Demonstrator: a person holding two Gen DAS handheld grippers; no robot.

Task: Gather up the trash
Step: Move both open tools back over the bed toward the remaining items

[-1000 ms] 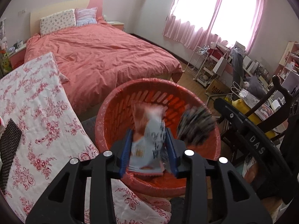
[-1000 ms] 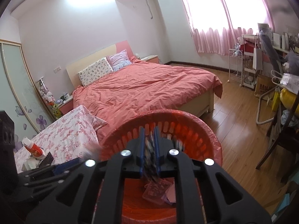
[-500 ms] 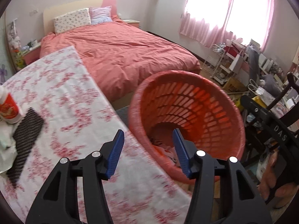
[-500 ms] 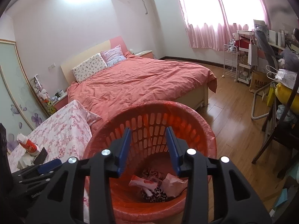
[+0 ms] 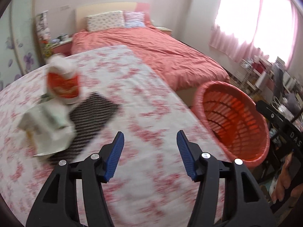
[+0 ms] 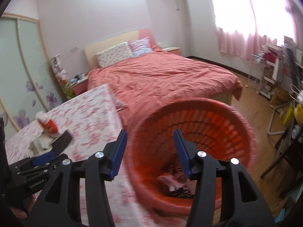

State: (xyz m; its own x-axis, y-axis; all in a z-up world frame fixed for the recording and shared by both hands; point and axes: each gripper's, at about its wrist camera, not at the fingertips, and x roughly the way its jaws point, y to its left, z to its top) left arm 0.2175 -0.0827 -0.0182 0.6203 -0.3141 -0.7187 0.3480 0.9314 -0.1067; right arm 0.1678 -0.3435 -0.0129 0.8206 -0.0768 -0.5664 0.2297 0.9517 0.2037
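Observation:
My left gripper (image 5: 150,138) is open and empty above the floral tablecloth (image 5: 147,113). Left of it on the table lie a red-and-white cup (image 5: 63,82), a crumpled white wrapper (image 5: 47,128) and a black striped packet (image 5: 90,117). The red basket (image 5: 236,121) stands at the table's right edge. My right gripper (image 6: 149,138) is open and empty over the near left rim of the basket (image 6: 189,113), which holds several wrappers (image 6: 174,183). The cup (image 6: 48,125) and black packet (image 6: 62,141) show far left. The left gripper's body (image 6: 37,162) is at lower left.
A bed with a pink cover (image 6: 161,79) lies behind the table and basket. A dark chair (image 5: 280,124) and cluttered shelves (image 6: 270,71) stand to the right on the wooden floor (image 6: 255,113). A wardrobe with flower decals (image 6: 22,75) is at left.
Both grippers opened and dropped their wrappers into the basket. The left gripper then swung left over the table toward the remaining trash; the right one shifted left over the basket's rim.

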